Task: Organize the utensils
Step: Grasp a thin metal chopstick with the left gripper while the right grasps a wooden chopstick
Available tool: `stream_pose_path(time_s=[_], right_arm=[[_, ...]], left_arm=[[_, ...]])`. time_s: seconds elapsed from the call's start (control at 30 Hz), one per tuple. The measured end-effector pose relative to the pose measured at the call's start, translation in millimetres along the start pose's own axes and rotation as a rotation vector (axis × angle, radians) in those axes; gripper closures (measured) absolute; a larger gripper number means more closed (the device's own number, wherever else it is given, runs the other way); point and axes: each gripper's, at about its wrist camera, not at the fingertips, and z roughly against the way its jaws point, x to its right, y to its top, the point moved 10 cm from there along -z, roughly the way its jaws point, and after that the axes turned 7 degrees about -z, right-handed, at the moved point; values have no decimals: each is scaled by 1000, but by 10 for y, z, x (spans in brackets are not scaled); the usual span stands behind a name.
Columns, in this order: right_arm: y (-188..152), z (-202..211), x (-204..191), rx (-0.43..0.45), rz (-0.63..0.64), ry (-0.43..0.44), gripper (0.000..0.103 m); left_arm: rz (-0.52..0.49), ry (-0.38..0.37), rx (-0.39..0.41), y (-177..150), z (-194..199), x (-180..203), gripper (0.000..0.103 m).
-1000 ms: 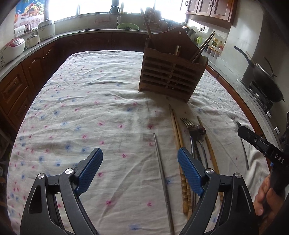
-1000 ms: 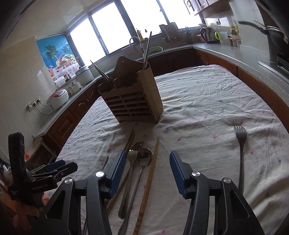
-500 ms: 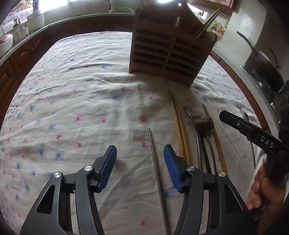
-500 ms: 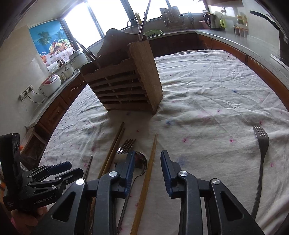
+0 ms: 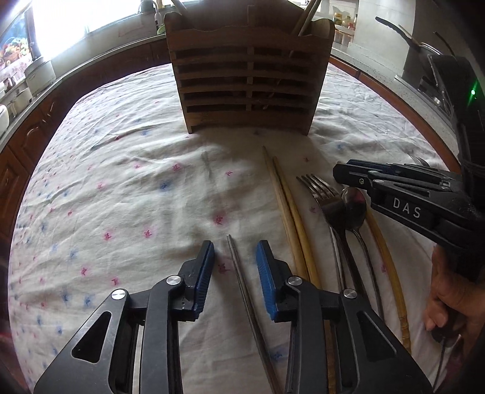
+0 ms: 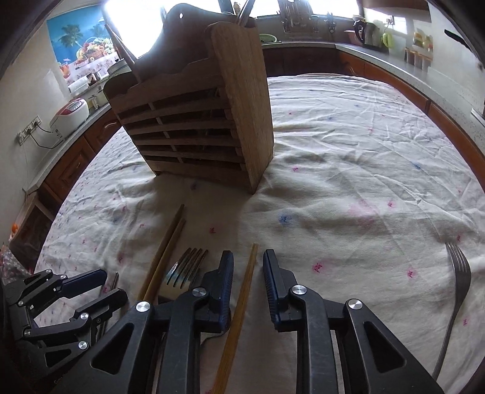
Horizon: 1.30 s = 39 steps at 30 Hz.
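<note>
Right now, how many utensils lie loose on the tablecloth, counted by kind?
Wooden chopsticks: 3
Metal chopstick: 1
Forks: 2
Spoon: 1
Total: 7

Daylight floods my feeds from the kitchen windows [image 5: 75,18], which blow out to pure white in both wrist views. The wooden utensil holder [image 6: 194,121] stands backlit, its slatted face dark, and casts a soft shadow toward me across the wrinkled tablecloth [image 5: 121,188]. Fisheye distortion bends the counter [image 6: 424,72] and table edges into arcs, with black vignetting at the corners. Focus holds across the frame; the spoon [image 5: 353,209] bowl carries a dull sheen. A green indicator light [image 5: 473,91] glows at right.
</note>
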Motion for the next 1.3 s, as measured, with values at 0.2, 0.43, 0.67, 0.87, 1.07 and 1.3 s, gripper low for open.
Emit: stream_pose_path(time_s=[0.2,0.43,0.67,0.87,1.07,1.3], right_arm=[[7,43,56,3,-6,2,98],[98,482,15,66,-47,102,99],[252,966,-184,154,-42,162,99],[317,1258,-312,217,-30,183,99],[348,1572,-422,281,-9,206,99],[368,1829,-526,337,11,226,99]], left_arm=[[46,-56,4,7,24,-67,97],[147,-154,63,-18,397,-272,99],[181,-184,161,84,931,-362,100],[182,-185,244,171,1347,-404,100],[197,-184,312,189,1661,-463,100],[198,-186,364,138,1921,-492,100]])
